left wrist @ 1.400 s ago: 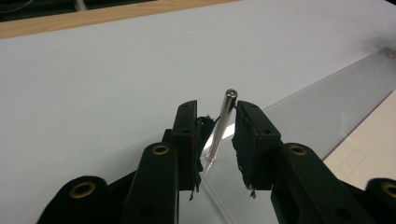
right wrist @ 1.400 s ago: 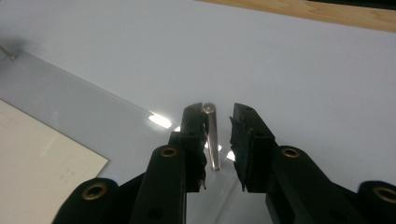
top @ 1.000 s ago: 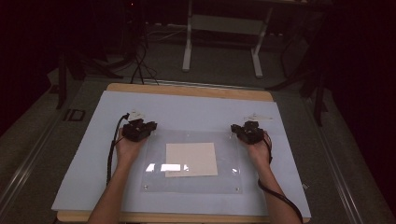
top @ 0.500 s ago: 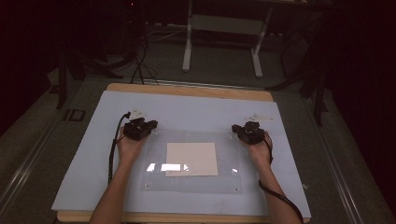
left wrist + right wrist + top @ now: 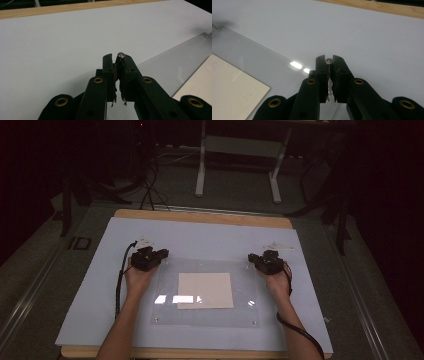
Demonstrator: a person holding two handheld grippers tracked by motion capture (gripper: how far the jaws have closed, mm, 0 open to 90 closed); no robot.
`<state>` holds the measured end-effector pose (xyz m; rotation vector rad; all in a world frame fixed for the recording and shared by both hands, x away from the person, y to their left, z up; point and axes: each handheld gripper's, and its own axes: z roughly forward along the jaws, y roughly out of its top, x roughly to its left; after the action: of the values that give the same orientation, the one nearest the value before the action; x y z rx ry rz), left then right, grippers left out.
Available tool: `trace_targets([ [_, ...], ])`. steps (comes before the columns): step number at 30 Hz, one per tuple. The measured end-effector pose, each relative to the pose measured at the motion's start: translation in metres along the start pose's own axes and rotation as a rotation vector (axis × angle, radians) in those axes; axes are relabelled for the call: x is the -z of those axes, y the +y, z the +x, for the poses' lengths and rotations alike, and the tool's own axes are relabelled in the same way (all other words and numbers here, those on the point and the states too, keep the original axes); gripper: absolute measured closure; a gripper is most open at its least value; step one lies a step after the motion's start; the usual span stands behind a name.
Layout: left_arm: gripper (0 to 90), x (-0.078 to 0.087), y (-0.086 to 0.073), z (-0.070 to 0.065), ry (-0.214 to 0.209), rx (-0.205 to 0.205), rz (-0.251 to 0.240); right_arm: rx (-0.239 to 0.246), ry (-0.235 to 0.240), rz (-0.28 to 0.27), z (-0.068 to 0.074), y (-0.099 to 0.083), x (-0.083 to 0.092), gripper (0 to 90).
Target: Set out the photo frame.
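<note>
High view: clear acrylic sheet [image 5: 205,292] lies flat on the pale blue table [image 5: 90,285], a cream paper square [image 5: 205,290] under it
Left gripper [image 5: 117,56]: jaws clenched on a small silver standoff pin [image 5: 120,54] at the sheet's far left corner
Right gripper [image 5: 328,59]: jaws clenched on the round-headed metal pin [image 5: 328,60] at the far right corner
Gripper views: pins seen close between the jaw tips

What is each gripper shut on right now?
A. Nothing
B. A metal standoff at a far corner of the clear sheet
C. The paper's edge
B: a round metal standoff sits between the left gripper's jaws, another in the right gripper.
</note>
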<state>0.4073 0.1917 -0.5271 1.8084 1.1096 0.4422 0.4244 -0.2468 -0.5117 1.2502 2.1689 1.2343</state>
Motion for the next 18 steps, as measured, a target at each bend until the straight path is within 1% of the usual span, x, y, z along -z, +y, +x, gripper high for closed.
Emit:
trace_targets([
  [3,83.2,0.0,0.0,0.001,-0.007,0.009,0.003,-0.002,0.004,0.001,0.0,0.0,0.0,84.2],
  [4,83.1,0.0,0.001,0.002,-0.016,0.017,0.007,-0.002,0.005,0.002,-0.001,0.0,0.0,84.2],
  [9,83.0,0.0,0.002,0.004,-0.026,0.027,0.013,-0.005,0.01,0.008,-0.001,0.001,-0.001,84.2],
  [12,82.7,-0.001,0.002,0.007,-0.042,0.05,0.017,-0.012,0.009,0.022,-0.002,0.003,-0.001,84.3],
  [13,82.5,-0.001,0.002,0.007,-0.042,0.05,0.017,-0.012,0.009,0.022,-0.002,0.003,-0.001,84.3],
  [16,82.3,-0.003,0.004,0.011,-0.062,0.078,0.026,-0.019,0.014,0.036,-0.003,0.006,-0.002,84.4],
  [17,82.3,-0.003,0.004,0.011,-0.062,0.078,0.026,-0.019,0.014,0.036,-0.003,0.006,-0.002,84.4],
  [18,82.3,-0.004,0.005,0.012,-0.067,0.093,0.033,-0.021,0.013,0.04,-0.003,0.006,-0.003,84.6],
])
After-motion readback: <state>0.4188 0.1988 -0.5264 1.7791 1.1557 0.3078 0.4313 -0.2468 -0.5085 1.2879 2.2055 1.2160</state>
